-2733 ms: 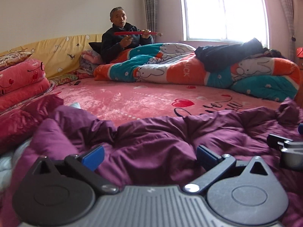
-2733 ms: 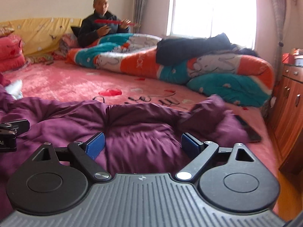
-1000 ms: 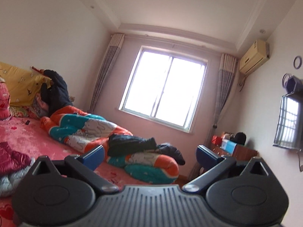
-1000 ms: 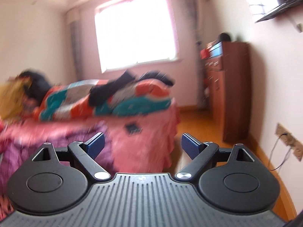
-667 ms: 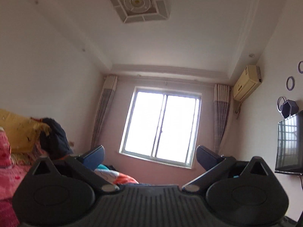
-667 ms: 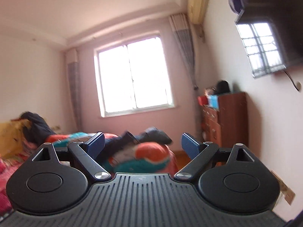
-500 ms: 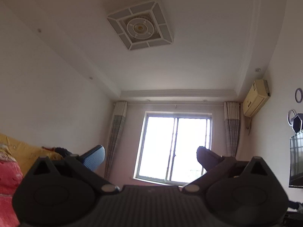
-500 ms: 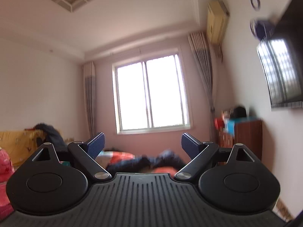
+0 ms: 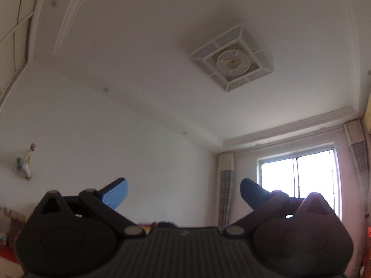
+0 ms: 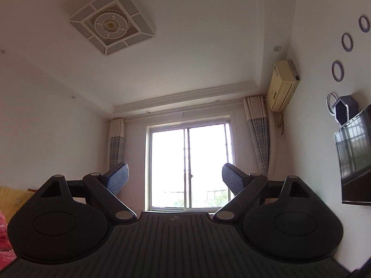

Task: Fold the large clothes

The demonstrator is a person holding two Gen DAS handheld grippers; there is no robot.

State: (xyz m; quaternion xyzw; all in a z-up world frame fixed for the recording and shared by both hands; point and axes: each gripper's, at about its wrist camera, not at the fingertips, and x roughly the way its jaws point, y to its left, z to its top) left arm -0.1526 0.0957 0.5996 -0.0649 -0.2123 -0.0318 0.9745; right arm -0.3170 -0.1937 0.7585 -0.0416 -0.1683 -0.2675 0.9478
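Left tongs (image 9: 183,191) released, blue ribbed pads, square panelled ceiling lamp (image 9: 231,63) above, right tongs (image 10: 175,178) released, glass window (image 10: 187,169) between fingers

Ceiling light (image 10: 112,24), window (image 10: 188,166), air conditioner (image 10: 283,85)
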